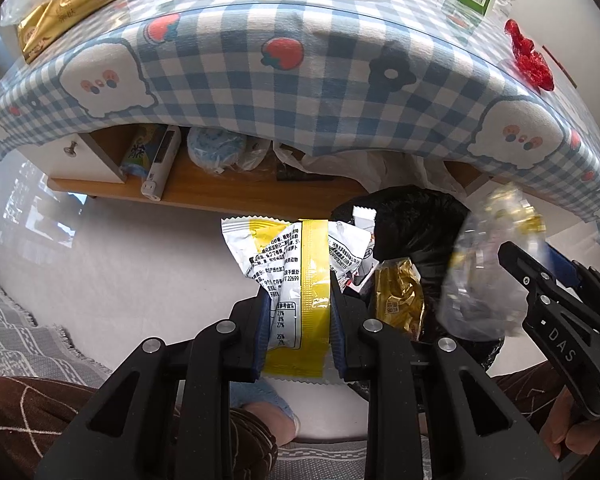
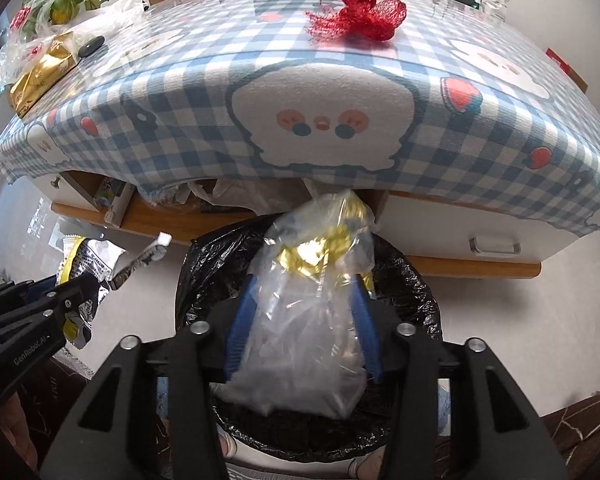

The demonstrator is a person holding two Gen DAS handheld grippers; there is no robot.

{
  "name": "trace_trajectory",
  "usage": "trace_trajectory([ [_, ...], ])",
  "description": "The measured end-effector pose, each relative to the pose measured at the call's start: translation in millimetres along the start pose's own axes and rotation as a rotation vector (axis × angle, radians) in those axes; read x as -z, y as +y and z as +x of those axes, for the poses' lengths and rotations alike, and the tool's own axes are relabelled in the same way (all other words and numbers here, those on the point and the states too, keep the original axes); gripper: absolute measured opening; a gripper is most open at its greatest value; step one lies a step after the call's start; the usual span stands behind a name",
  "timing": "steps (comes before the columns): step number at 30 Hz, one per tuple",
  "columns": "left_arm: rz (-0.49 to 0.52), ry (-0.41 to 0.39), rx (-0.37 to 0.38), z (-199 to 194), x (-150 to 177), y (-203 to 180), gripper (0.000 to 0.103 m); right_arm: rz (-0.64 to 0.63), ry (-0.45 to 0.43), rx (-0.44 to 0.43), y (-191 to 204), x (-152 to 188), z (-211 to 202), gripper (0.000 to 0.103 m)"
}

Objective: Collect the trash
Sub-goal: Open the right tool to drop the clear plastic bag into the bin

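yellow and silver crinkled foil wrapper (image 1: 296, 280) sits pinched flat in your left gripper (image 1: 300, 312) in the left wrist view, blue pads closed tight on both its sides, printed text facing up at you. it hangs over pale floor just left of the black-lined trash bin (image 1: 412, 216), where a gold foil packet (image 1: 398, 304) already lies inside with a scrap of white wrapper. your right gripper (image 1: 516, 264) reaches in from the right edge with a blurred clear plastic bag (image 1: 476, 280) beside it, over the bin. above, the blue-and-white checked tablecloth (image 1: 300, 100) drapes off the table, with a red mesh net (image 1: 528, 56) and a gold snack bag (image 1: 64, 4) up top.

over to the right wrist view: the clear plastic bag (image 2: 312, 312), gold foil showing through it, sits between the blue fingers (image 2: 236, 336) of your right gripper (image 2: 304, 292), directly above the bin's black liner (image 2: 204, 272). the jaws stand part-way apart; the bag is blurred and whether the pads are pressing it you cannot tell. your left gripper (image 2: 80, 288) shows at the left edge, clamped on the yellow and silver wrapper (image 2: 88, 264), outside the bin's rim. on the table, the red mesh net (image 2: 356, 12) lies apart from the gold snack bag (image 2: 40, 72).
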State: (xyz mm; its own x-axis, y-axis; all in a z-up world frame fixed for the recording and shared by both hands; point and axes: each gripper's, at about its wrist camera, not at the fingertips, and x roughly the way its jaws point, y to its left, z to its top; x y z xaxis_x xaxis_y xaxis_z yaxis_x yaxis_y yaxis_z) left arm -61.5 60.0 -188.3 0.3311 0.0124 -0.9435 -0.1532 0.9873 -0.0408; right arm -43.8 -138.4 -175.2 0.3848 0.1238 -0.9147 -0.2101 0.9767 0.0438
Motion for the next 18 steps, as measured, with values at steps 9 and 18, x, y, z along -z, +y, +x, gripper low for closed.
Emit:
trace_trajectory([
  [9,0.038,-0.028,0.013,-15,2,-22,0.025,-0.001,-0.057,0.023,-12,-2,-27,0.082],
  [18,0.107,-0.069,0.019,-38,-2,-63,0.025,0.027,-0.094,0.072,-54,0,-54,0.095],
])
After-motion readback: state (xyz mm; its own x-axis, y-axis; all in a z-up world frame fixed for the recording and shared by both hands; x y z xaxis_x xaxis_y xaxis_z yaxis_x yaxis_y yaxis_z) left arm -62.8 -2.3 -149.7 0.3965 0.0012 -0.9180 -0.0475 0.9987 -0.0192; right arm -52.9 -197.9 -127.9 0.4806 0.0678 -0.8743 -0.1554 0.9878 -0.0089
